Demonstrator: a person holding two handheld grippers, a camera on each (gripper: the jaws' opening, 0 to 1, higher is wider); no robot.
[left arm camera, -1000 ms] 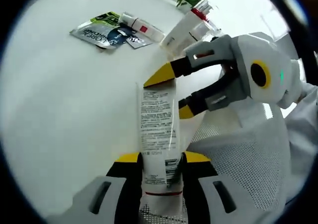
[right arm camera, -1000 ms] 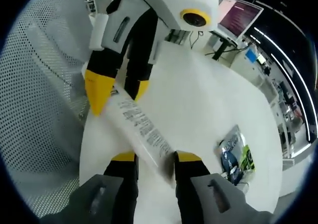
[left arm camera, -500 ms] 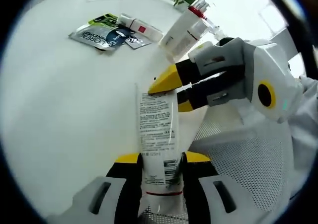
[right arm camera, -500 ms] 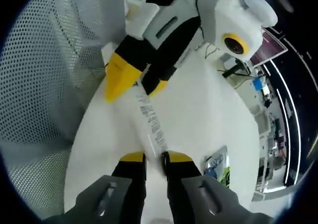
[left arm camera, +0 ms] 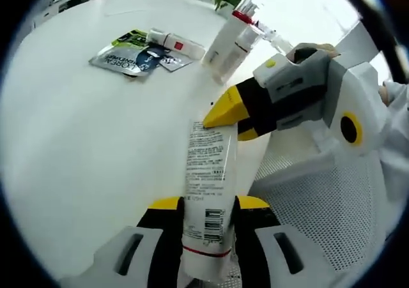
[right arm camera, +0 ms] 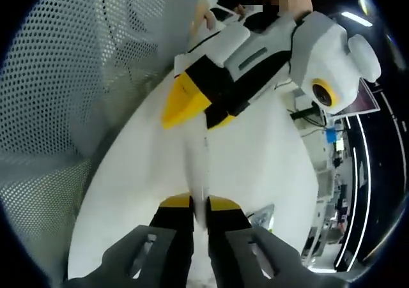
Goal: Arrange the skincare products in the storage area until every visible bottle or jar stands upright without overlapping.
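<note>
Right gripper now closing tight on tube tip, left gripper clamping its cap end, above white table.

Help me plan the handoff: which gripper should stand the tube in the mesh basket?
Left, probably: its jaws clamp the tube near the cap end, while the right gripper pinches only the flat tip beside the mesh basket.
</note>
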